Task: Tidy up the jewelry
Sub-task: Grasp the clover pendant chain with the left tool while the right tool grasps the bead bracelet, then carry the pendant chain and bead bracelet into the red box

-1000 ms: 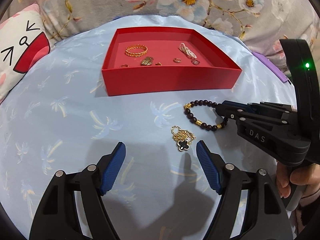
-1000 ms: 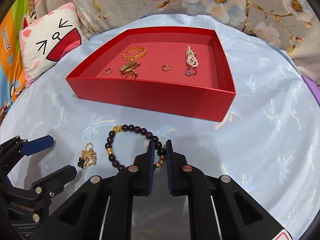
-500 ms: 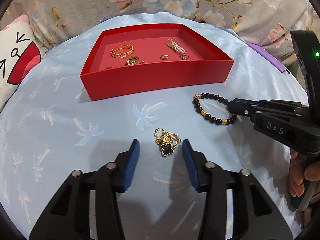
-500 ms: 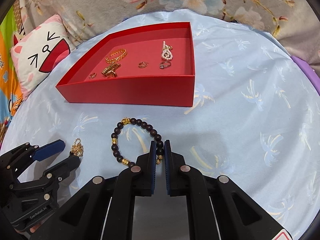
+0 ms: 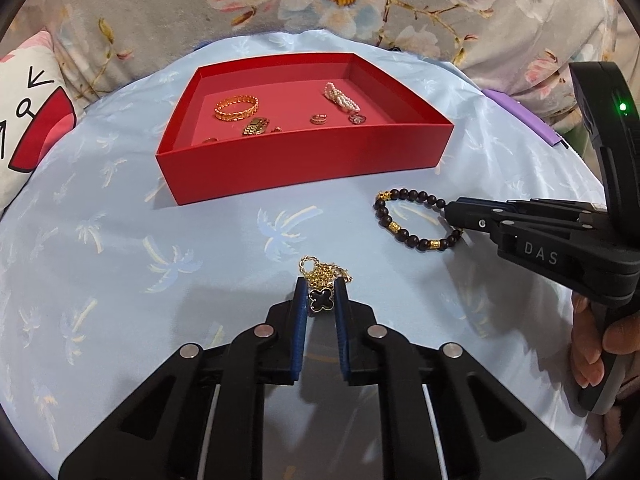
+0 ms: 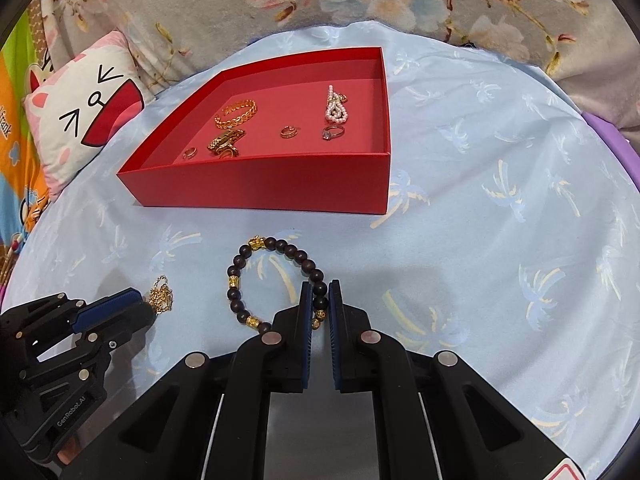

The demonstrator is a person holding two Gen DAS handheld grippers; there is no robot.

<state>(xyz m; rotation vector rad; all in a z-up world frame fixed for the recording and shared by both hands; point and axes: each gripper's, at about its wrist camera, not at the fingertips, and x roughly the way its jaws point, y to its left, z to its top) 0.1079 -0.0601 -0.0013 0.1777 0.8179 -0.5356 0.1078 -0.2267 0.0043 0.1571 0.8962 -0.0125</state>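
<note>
Left wrist view: we have both claws pinched on loose jewelry lying on the blue cloth, with the red tray (image 5: 304,168) at 12 o'clock.

Our left claw (image 5: 321,300) has just been closing and its pads now press the black clover pendant of the gold chain necklace (image 5: 320,276), whose chain lies heaped just beyond the tips. Our right claw (image 6: 320,300) is nearly shut on the dark bead bracelet (image 6: 276,284), gripping the beads at the loop's 4 o'clock side. We judge both pieces light and limp: the chain will dangle, swing and may tangle, so the flat, stiff pendant is the sound place to hold. The beads look hard, round and slippery, so gripping across the strand between beads seems safest. Neither looks fragile, though the fine chain could snag.
</note>
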